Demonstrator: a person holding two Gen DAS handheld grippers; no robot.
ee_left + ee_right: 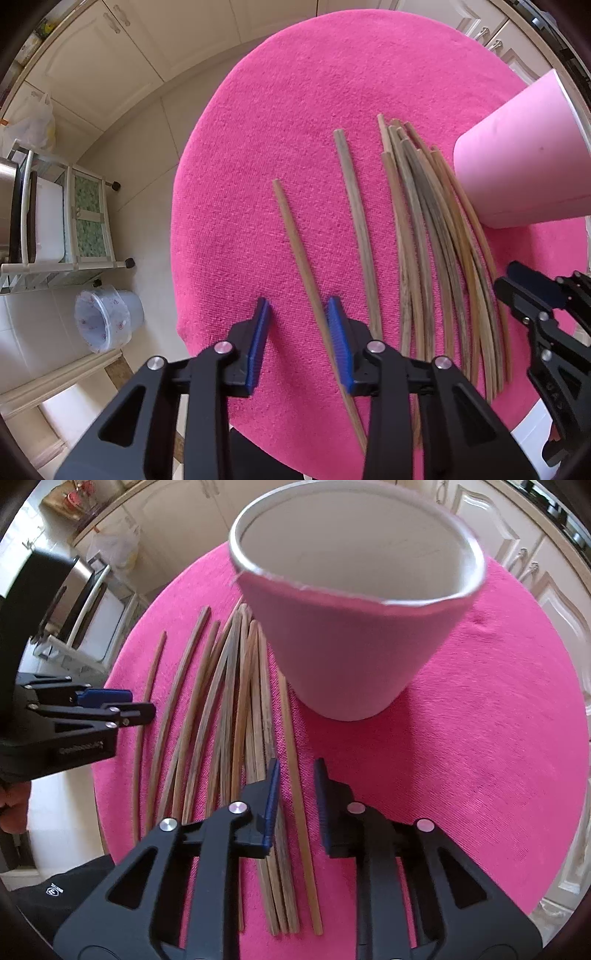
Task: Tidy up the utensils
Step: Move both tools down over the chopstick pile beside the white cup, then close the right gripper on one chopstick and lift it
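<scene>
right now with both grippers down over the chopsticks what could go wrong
1. The left gripper straddles one lone chopstick that runs slantwise between its pads, so it may twist as they close.
2. The right gripper brackets the pile's outermost chopstick; neighbours in the chopstick pile could get dragged toward the pink cup.

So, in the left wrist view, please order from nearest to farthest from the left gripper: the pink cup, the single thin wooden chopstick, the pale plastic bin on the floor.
1. Single thin wooden chopstick, between the left gripper jaws.
2. Pale plastic bin, left, on the floor below.
3. Pink cup, far right.
</scene>
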